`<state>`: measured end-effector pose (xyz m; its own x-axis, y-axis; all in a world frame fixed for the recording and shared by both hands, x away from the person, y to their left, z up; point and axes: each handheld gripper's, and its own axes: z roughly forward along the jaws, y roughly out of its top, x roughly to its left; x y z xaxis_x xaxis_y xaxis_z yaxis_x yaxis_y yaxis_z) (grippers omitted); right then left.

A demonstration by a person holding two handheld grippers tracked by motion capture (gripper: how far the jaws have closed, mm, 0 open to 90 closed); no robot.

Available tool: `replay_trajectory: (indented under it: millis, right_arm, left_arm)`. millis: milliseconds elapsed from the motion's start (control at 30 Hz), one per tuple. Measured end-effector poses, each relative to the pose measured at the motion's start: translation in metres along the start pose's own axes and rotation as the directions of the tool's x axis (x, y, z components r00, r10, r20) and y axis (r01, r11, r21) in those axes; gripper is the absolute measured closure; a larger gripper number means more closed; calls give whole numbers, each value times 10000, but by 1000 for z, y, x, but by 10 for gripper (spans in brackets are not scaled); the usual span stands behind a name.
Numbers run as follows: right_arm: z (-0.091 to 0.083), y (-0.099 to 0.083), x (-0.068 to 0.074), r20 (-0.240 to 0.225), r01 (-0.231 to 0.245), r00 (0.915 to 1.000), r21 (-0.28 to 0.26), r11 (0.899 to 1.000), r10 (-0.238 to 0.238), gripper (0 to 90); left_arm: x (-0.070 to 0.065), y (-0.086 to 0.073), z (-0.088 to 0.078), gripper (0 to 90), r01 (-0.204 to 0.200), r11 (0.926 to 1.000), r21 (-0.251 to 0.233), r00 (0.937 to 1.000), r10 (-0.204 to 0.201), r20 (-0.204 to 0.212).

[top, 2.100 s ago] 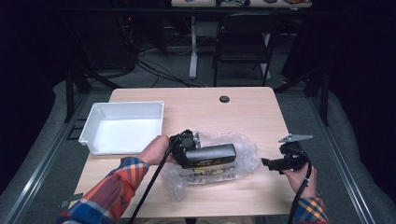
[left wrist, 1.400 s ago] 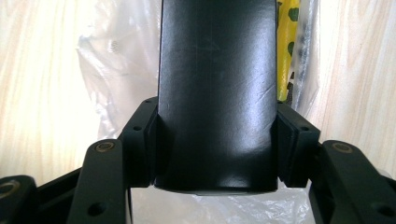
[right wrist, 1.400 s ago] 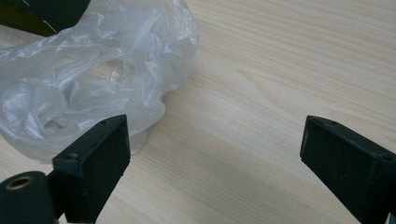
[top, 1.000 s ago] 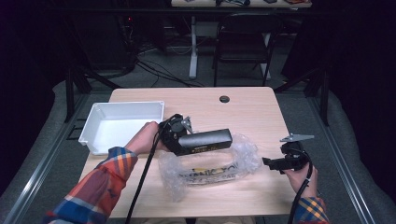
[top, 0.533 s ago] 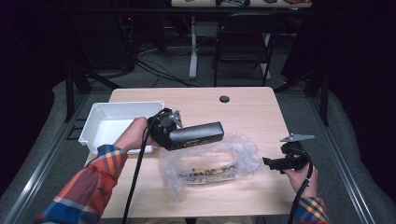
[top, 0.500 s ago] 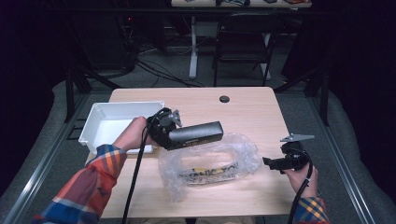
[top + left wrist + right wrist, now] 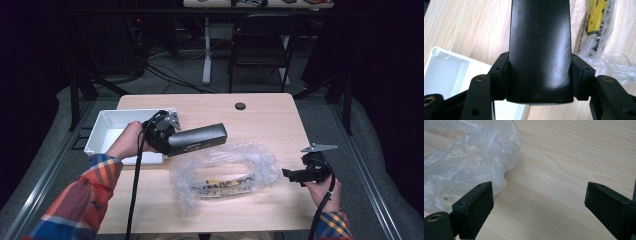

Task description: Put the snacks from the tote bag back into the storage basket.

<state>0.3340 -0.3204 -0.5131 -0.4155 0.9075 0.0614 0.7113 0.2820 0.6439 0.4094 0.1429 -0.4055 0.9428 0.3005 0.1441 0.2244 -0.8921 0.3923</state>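
Note:
A long black box (image 7: 200,139) hangs in the air above the wooden table, level, with my left gripper (image 7: 172,142) shut on its left end. In the left gripper view the box (image 7: 539,50) rises between the two pads (image 7: 579,75), which press on its sides. Under and to the right of it a crumpled clear plastic bag (image 7: 225,172) with yellow print lies on the table. My right gripper (image 7: 290,175) sits just right of the bag, open; its own view shows bare wood between the jaws and the bag's edge (image 7: 461,157) at the left.
A white tray (image 7: 107,127) stands at the table's left edge, just behind my left hand, and its corner (image 7: 446,72) lies below the box. A small black round disc (image 7: 240,106) sits near the far edge. A chair (image 7: 260,45) stands beyond the table.
My left gripper has carried the black box up and to the left, away from the bag and closer to the white tray. The right gripper has stayed put.

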Motion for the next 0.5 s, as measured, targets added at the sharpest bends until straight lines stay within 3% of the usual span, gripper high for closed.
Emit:
replay_trajectory:
  millis: [500]
  right_arm:
    - [-1,-1,-1,83,-93,9999,-12,10000,93,79]
  left_arm:
    - [15,-35,-24,433,808,9965,-223,9957,-817,-429]
